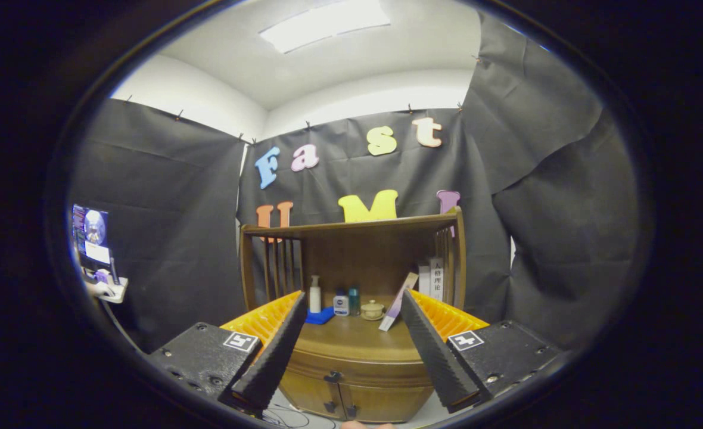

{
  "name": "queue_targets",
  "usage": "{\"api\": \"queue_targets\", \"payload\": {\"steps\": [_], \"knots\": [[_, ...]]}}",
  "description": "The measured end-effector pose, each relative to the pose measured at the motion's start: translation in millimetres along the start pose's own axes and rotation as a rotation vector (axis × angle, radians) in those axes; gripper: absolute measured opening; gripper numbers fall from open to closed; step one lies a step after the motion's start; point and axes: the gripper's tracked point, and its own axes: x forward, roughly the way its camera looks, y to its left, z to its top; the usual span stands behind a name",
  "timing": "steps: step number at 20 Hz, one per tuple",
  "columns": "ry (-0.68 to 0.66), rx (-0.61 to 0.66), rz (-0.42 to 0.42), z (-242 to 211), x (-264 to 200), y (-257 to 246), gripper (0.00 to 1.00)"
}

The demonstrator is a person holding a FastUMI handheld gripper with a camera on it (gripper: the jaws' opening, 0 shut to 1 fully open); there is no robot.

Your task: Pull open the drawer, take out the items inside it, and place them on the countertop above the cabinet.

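Gripper point(351, 304) spread wide, holding nothing, well back from the wooden cabinet point(357, 363). Drawer point(351, 364) at six o'clock looks closed, contents hidden. On the countertop point(351, 336): pump bottle point(315, 294), small jars point(347, 302), lidded cup point(373, 309), books point(432, 278) at two.

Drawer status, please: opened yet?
Gripper jaws open, holding nothing. Drawer shut, handle untouched. Countertop already carries bottles and a small bowl.

The wooden cabinet point(351, 381) stands against the booth wall, well beyond the tool point(351, 301), whose fingers are spread wide and hold nothing. Its drawer point(357, 368) sits shut under the rounded counter point(351, 336), a dark handle at its middle, above two closed doors.
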Motion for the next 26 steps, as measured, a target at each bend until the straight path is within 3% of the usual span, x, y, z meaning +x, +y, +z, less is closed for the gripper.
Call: {"api": "queue_targets", "payload": {"steps": [12, 16, 26], "knots": [[0.054, 0.017, 0.026, -72, 49, 29, 1.0], [0.025, 0.018, -0.004, -103, 71, 41, 1.0], [0.178, 0.044, -0.083, -235, 123, 48, 1.0]]}}
